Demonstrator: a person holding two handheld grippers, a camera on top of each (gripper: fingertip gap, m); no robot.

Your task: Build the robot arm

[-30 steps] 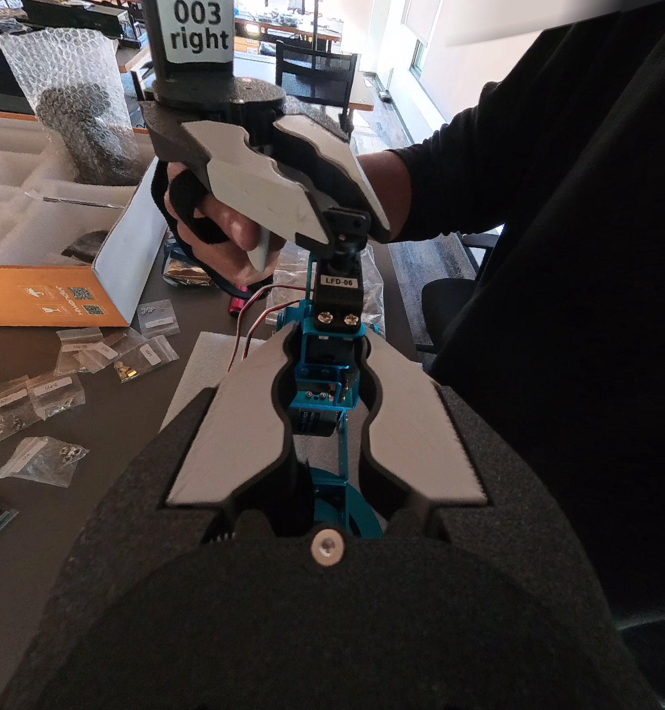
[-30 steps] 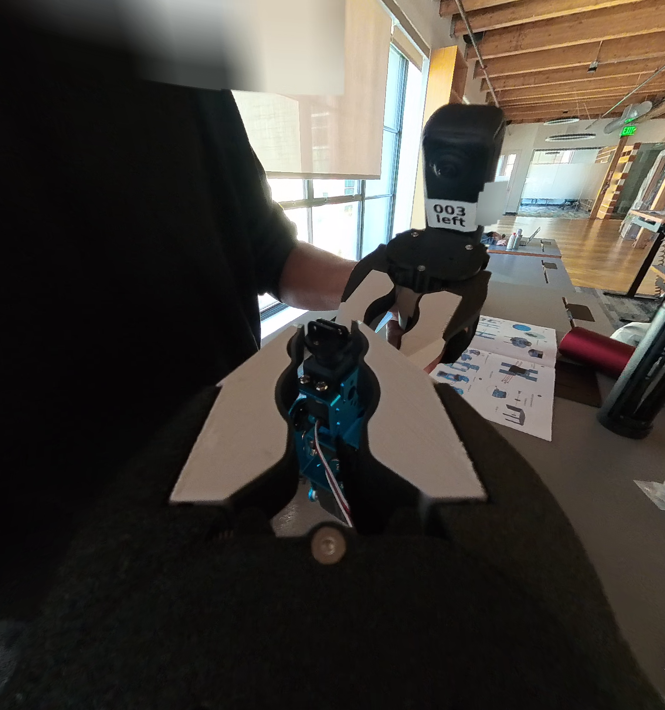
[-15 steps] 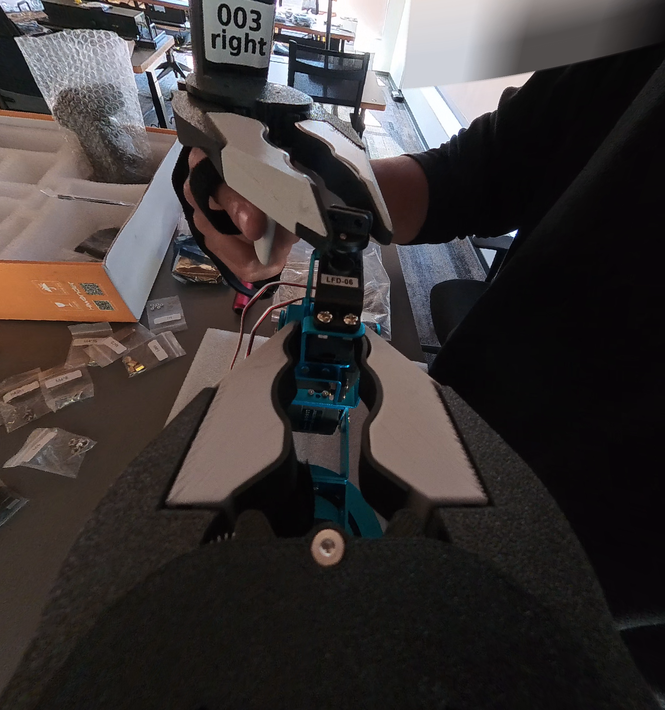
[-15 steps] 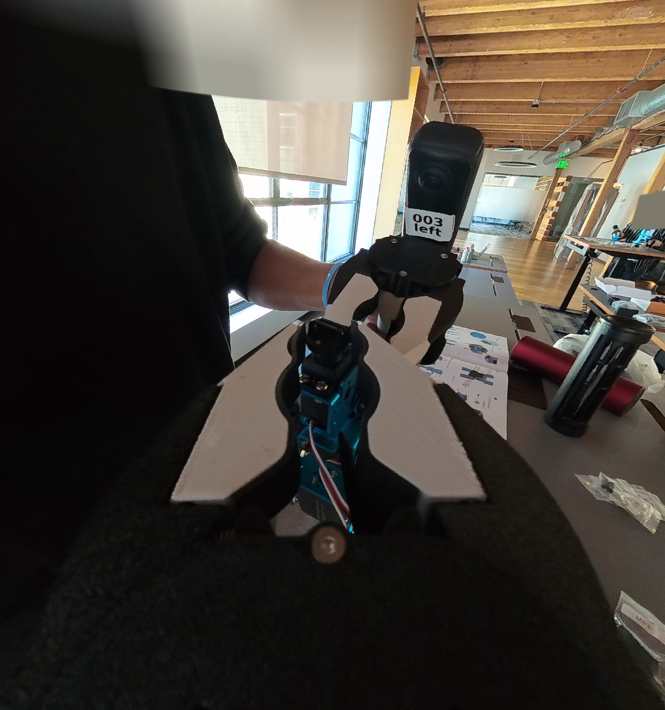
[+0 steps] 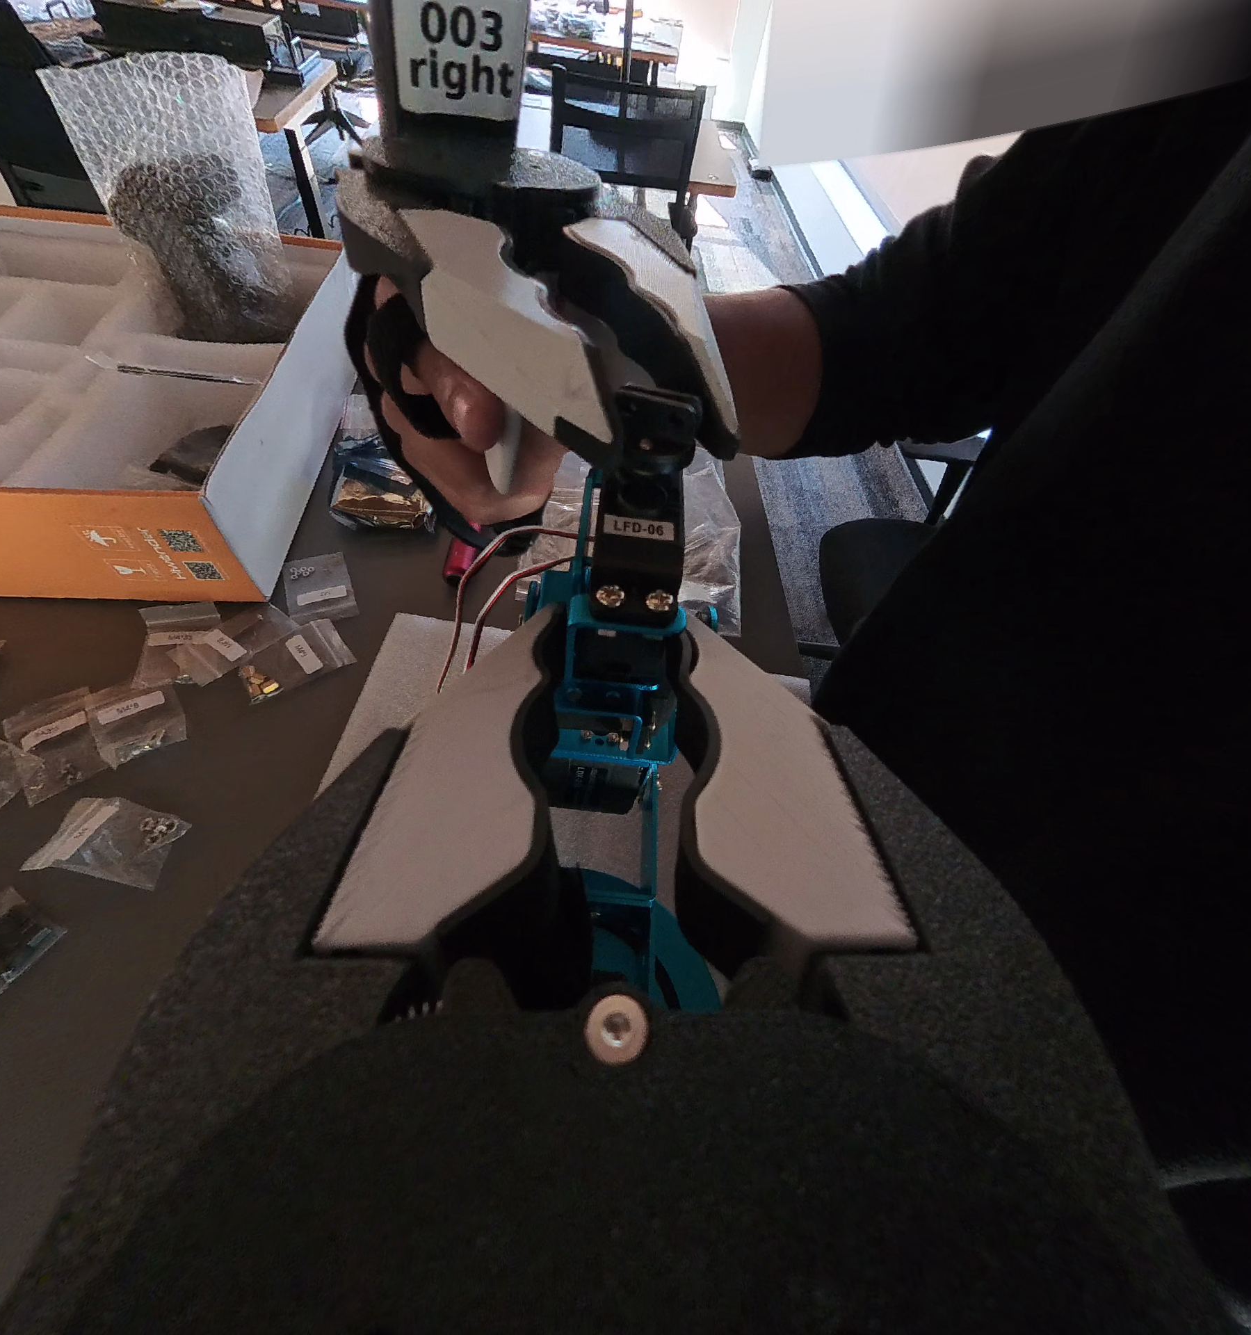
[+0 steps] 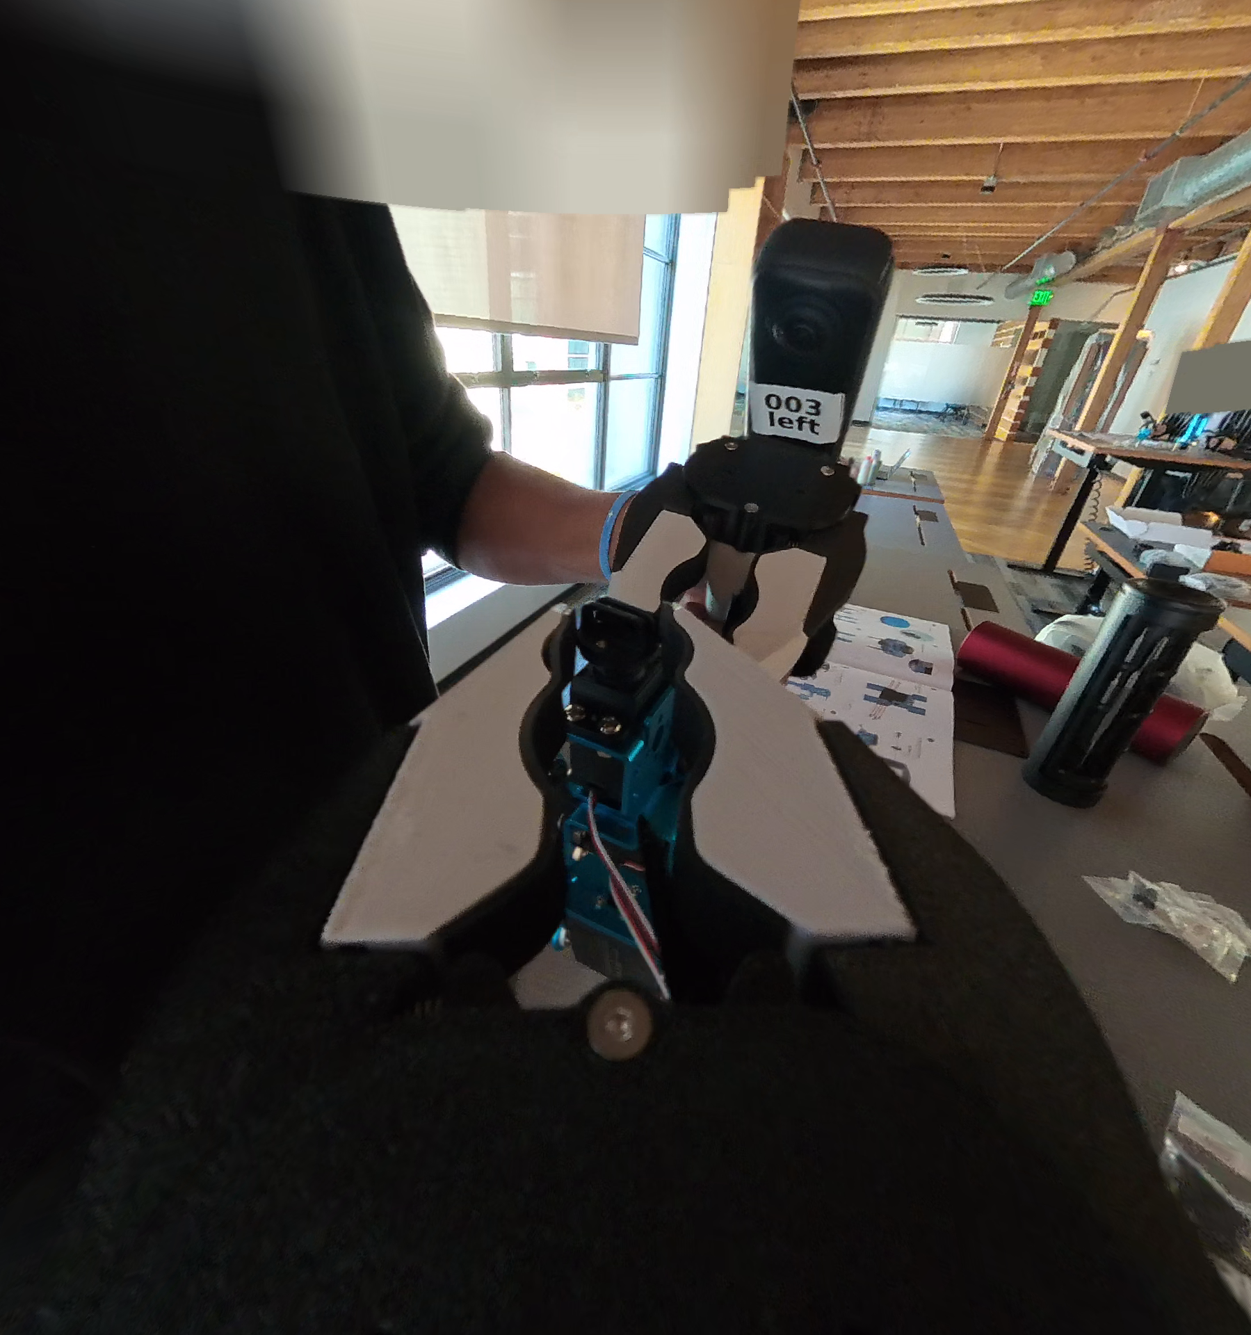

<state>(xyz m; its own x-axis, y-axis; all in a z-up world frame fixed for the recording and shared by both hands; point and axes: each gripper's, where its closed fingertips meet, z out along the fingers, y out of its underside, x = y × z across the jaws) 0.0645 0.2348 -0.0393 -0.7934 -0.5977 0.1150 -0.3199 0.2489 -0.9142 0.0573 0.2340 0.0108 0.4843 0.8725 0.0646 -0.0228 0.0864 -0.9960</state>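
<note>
A blue metal bracket assembly (image 5: pixel 608 693) with a black servo (image 5: pixel 633 556) on top and red-white wires is held up between both grippers above the dark table. My left gripper (image 5: pixel 619 632) is shut on the blue bracket part. My right gripper (image 6: pixel 615 625) is shut on the black servo end (image 6: pixel 611 672), with the blue bracket (image 6: pixel 644 780) running back between its fingers. In the left wrist view the right gripper (image 5: pixel 651 426) comes from above and clamps the servo's top. In the right wrist view the left gripper (image 6: pixel 759 621) faces me, its tips hidden behind my right finger.
An orange box with white foam (image 5: pixel 102 549), a bubble-wrapped bundle (image 5: pixel 189 238), several small bags of screws (image 5: pixel 102 722) and a white foam sheet (image 5: pixel 405 672) lie on the table. An open booklet (image 6: pixel 889 693), a red cylinder (image 6: pixel 1005 650) and a black cylinder (image 6: pixel 1113 693) stand farther off. A person in black stands close. Some 5 cm of space lies between my two pairs of fingers.
Both grippers keep their hold on the assembly. The pair has swung a little together, so the background has shifted in both views and the other gripper sits higher in each.
</note>
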